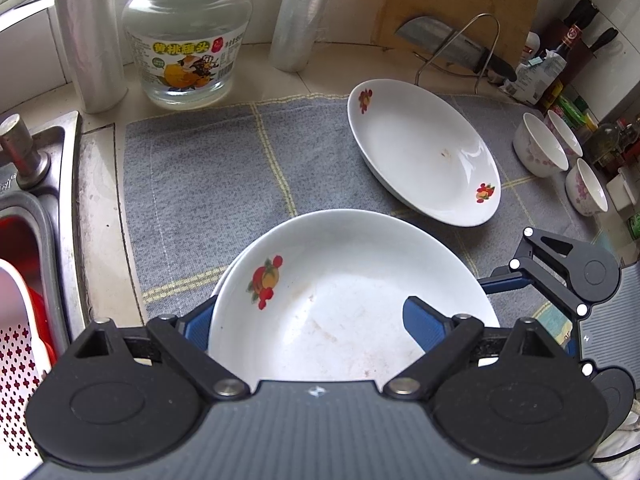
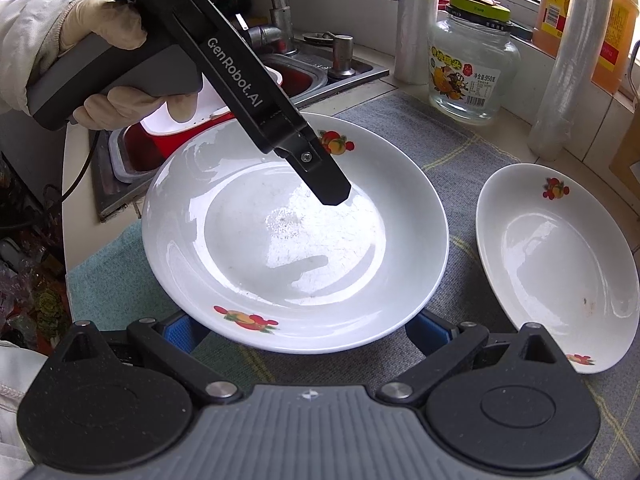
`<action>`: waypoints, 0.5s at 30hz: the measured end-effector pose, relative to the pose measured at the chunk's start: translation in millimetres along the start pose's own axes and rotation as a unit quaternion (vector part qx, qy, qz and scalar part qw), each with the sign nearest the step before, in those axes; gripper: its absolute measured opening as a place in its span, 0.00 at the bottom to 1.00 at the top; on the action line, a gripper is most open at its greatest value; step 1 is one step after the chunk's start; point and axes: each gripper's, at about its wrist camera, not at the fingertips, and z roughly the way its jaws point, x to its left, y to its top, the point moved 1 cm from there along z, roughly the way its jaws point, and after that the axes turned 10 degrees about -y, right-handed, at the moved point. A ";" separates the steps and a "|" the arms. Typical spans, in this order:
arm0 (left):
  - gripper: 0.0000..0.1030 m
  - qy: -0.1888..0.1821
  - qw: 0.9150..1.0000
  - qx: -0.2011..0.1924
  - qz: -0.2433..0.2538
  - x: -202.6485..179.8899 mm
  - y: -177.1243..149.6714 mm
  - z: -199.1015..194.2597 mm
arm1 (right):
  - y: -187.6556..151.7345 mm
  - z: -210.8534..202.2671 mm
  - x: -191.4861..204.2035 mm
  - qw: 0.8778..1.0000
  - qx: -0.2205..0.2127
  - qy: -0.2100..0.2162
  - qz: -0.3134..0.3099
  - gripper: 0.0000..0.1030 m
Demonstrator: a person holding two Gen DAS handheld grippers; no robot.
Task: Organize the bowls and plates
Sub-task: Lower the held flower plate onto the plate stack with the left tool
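Observation:
A white plate with fruit prints [image 1: 340,292] sits on another plate, whose rim shows at its left [image 1: 222,280], on the grey cloth. My left gripper [image 1: 316,328] is open, one finger inside the top plate [image 2: 296,236] and one outside its rim; in the right wrist view its finger [image 2: 324,176] reaches into the plate. A second loose plate [image 1: 424,152] [image 2: 556,264] lies to the right. Three small floral bowls [image 1: 538,152] stand at the far right. My right gripper [image 2: 308,336] is open, its fingers straddling the near rim of the stacked plate.
A glass jar [image 1: 186,40], two rolls of cling film [image 1: 90,32] and a cutting board with a knife [image 1: 460,46] stand at the back. A sink with a red-and-white colander [image 1: 24,320] lies left. Bottles crowd the far right.

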 end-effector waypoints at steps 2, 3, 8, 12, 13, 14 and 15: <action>0.91 -0.002 1.000 -0.002 -0.002 0.9 -0.3 -0.9 | 0.2 -0.6 0.7 1.000 0.001 -0.001 -0.001 1.00; 0.91 -0.002 1.000 -0.003 -0.003 1.0 -0.5 -1.6 | 0.4 -1.0 1.5 1.000 0.001 -0.003 -0.001 1.00; 0.91 -0.001 1.000 -0.008 -0.004 1.7 -0.9 -4.6 | -0.4 -2.5 3.7 1.000 0.004 -0.002 -0.002 1.00; 0.91 0.009 1.000 -0.005 0.001 0.0 -1.3 -6.3 | -4.5 -2.1 13.1 1.000 0.007 -0.013 -0.025 1.00; 0.91 0.010 1.000 -0.006 0.002 0.0 -1.6 -6.8 | -5.3 -2.8 15.8 0.999 0.003 -0.020 -0.033 1.00; 0.91 0.008 1.000 -0.006 0.001 0.7 -1.8 -7.0 | -5.2 -3.4 16.6 0.999 0.002 -0.022 -0.033 1.00; 0.91 0.007 1.000 -0.008 -0.001 1.2 -1.8 -7.3 | -4.9 -3.3 15.7 0.999 0.004 -0.020 -0.030 1.00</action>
